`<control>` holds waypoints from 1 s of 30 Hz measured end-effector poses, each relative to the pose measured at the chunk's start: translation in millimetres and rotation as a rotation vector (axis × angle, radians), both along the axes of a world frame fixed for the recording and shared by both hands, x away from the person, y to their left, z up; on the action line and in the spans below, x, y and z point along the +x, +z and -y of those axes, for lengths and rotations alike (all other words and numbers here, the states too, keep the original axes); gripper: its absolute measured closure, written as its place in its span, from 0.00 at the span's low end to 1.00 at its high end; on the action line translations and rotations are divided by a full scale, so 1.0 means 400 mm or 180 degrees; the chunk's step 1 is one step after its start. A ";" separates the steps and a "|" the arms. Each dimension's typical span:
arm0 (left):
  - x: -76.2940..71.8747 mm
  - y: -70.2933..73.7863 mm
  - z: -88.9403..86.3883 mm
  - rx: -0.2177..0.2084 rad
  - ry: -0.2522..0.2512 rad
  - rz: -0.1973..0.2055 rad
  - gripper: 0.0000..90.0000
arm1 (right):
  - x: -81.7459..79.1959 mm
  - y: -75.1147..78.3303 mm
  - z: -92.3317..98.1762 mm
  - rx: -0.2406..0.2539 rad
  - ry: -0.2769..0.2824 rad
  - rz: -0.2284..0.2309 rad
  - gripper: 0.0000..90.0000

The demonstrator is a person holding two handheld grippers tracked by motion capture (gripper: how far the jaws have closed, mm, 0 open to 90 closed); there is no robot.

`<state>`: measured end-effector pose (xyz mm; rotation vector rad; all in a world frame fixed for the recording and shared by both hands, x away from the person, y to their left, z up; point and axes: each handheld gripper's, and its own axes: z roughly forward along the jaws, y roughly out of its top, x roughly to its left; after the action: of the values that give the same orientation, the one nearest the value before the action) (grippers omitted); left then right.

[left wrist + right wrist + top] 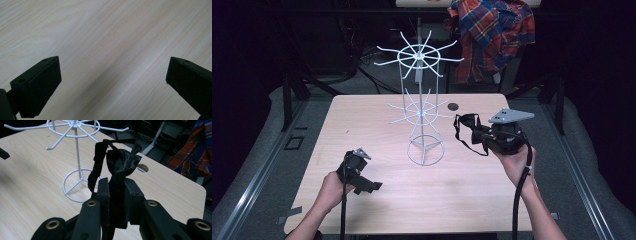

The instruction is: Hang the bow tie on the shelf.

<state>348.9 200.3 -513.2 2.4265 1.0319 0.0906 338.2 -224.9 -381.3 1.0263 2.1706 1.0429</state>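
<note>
Right tongs [117, 195] clamp black bow tie [122, 162] nr wire rack [422, 107]; left tongs [112, 82] wide, empty.

light wood table [377, 200] with a small hole near its far edge, grey floor [257, 150], plaid shirt [492, 35] draped behind, dark room

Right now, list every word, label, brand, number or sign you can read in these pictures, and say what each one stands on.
None can be read.
The table is bare pale wood grain.
The white wire rack carries no tag.
The black bow tie, clamped in the right gripper, shows no label.
The left gripper, jaws wide apart, has plain black pads.
The plaid shirt at the back shows its pattern alone.
</note>
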 end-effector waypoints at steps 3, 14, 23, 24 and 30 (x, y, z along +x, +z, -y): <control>0.000 0.000 0.000 -0.0002 -0.0005 0.0000 0.00 | 0.010 0.003 -0.001 0.0055 -0.0003 0.0026 0.85; -0.001 -0.002 0.001 0.0006 -0.0015 -0.0008 0.00 | 0.054 -0.014 0.002 0.0160 -0.0029 -0.0055 0.85; -0.001 -0.001 0.001 0.0013 -0.0019 -0.0010 0.00 | 0.085 -0.033 0.005 0.0240 -0.0066 -0.0163 0.85; -0.001 -0.001 0.001 0.0009 -0.0018 -0.0010 0.00 | 0.085 -0.035 0.004 0.0239 -0.0065 -0.0155 0.85; -0.001 -0.001 0.001 0.0014 -0.0027 -0.0004 0.00 | 0.080 -0.031 0.007 0.0231 -0.0077 -0.0138 0.85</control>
<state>348.4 199.7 -513.5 2.4351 1.0228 0.0884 370.3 -227.5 -393.6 1.1148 2.1632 1.1051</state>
